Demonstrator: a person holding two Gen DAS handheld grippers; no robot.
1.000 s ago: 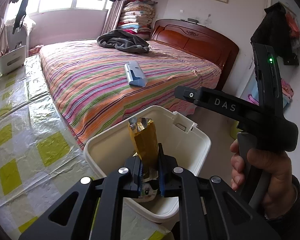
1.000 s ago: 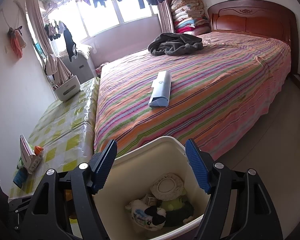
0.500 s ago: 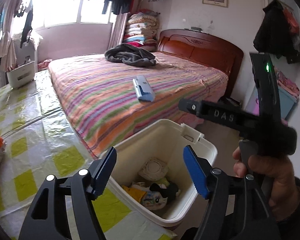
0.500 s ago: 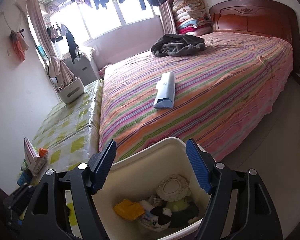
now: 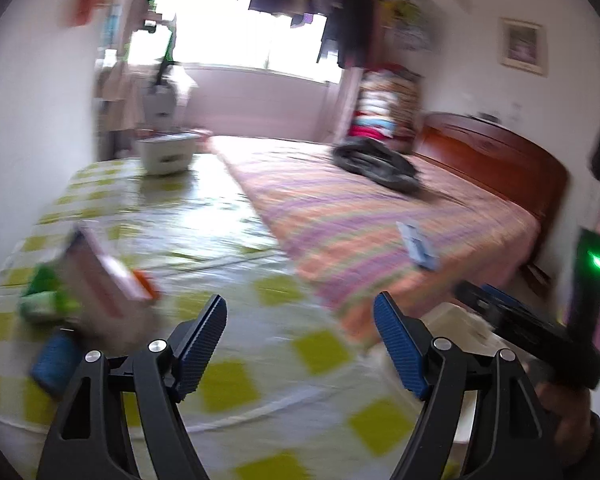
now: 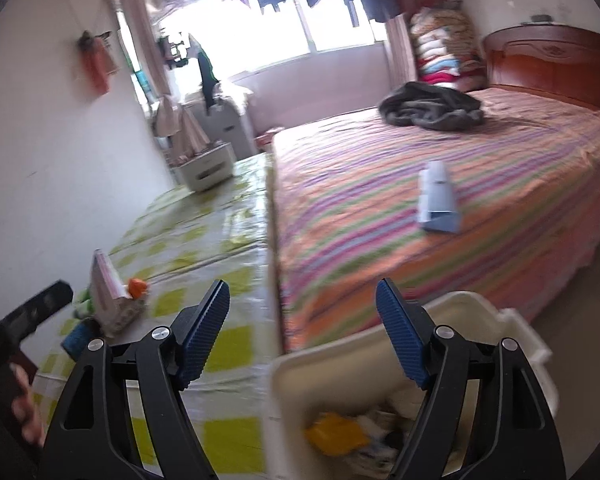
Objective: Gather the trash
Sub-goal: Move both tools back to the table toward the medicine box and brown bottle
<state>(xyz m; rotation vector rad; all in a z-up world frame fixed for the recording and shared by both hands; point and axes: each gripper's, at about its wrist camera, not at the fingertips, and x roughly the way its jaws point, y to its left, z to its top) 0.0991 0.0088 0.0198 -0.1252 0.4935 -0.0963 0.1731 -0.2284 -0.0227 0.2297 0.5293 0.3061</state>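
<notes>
My left gripper point(image 5: 300, 308) hangs over the yellow-checked table point(image 5: 228, 384), jaws opening, nothing between them. Ahead to its left lie a tipped carton with an orange cap point(image 5: 104, 272), a green wrapper point(image 5: 44, 296) and a blue item point(image 5: 56, 360), all blurred. My right gripper point(image 6: 303, 292) is over the table edge, jaws opening and empty. The white bin point(image 6: 460, 300) sits below it at the right, holding a yellow wrapper point(image 6: 332, 436) and other trash. The carton point(image 6: 112, 300) shows at the left here. A blue-white box point(image 6: 438, 196) lies on the bed.
The striped bed point(image 6: 420, 264) fills the right side, with a grey garment point(image 6: 432, 110) near the wooden headboard point(image 6: 552, 60). A white basket point(image 6: 206, 168) stands at the table's far end. A hand holding the other gripper point(image 5: 532, 328) is at the right edge.
My left gripper opened and let the yellow wrapper fall into the bin, then swung left and up over the table. The right gripper also swung left, its jaws a little wider.
</notes>
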